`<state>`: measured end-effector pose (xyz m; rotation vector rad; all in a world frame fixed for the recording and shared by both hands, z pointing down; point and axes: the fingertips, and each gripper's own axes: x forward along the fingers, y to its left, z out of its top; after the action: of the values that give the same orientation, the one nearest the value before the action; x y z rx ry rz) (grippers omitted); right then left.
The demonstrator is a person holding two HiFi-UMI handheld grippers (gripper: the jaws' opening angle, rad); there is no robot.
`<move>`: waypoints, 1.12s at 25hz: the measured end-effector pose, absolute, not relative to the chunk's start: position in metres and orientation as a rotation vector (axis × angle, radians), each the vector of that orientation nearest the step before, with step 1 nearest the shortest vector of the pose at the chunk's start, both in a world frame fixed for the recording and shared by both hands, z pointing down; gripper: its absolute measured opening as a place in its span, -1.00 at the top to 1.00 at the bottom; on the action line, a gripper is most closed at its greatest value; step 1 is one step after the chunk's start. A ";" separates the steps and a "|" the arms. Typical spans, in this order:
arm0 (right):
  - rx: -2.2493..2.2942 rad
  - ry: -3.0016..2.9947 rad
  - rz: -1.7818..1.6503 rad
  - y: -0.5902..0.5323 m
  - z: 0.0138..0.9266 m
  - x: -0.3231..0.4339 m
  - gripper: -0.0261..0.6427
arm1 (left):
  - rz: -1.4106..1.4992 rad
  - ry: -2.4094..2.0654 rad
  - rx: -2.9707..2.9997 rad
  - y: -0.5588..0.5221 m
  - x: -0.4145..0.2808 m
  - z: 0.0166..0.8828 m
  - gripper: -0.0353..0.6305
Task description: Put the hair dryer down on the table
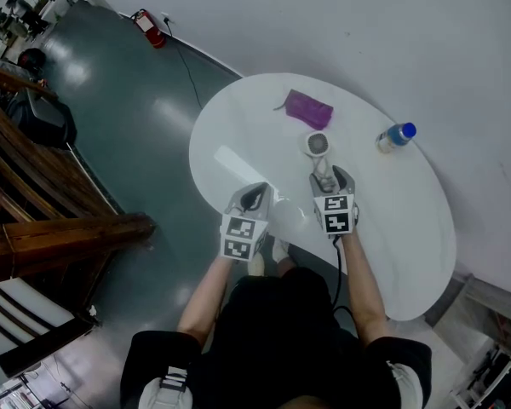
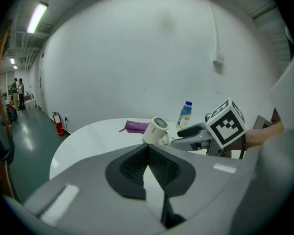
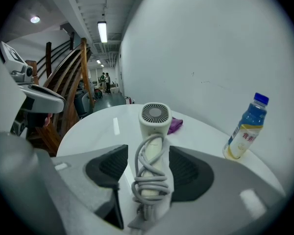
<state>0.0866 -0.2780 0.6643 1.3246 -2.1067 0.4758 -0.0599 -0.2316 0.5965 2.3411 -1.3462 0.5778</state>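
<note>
A white hair dryer [image 1: 318,144] with its grey cord wound round the handle points away from me over the round white table [image 1: 392,228]. My right gripper [image 1: 328,175] is shut on that handle; in the right gripper view the dryer [image 3: 155,116] fills the gap between the dark pads [image 3: 188,173], grille toward the camera. The left gripper view shows the dryer [image 2: 154,130] tilted, low over the tabletop; whether it touches is unclear. My left gripper [image 1: 255,190] hovers at the table's near edge, shut and empty, pads [image 2: 159,166] meeting.
A purple pouch [image 1: 308,108] lies beyond the dryer. A blue-capped bottle [image 1: 396,135] stands at the right near the wall. Wooden stairs [image 1: 34,220] and a dark green floor lie to the left, with a fire extinguisher [image 1: 147,25] by the wall.
</note>
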 end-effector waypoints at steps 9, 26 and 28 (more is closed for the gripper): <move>1.402 -2.145 0.461 -0.256 0.629 0.084 0.17 | 0.549 -1.361 2.395 -0.213 -0.066 0.571 0.88; 1.620 -2.319 0.332 -0.193 0.520 0.073 0.43 | 0.414 -1.404 2.509 -0.172 -0.077 0.501 0.88; 1.646 -2.335 0.309 -0.182 0.508 0.072 0.49 | 0.401 -1.411 2.527 -0.165 -0.079 0.491 0.88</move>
<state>0.0725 -0.1820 0.5081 1.6461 -2.3346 0.3085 -0.0791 -0.1653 0.4912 2.5266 -1.4109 0.4011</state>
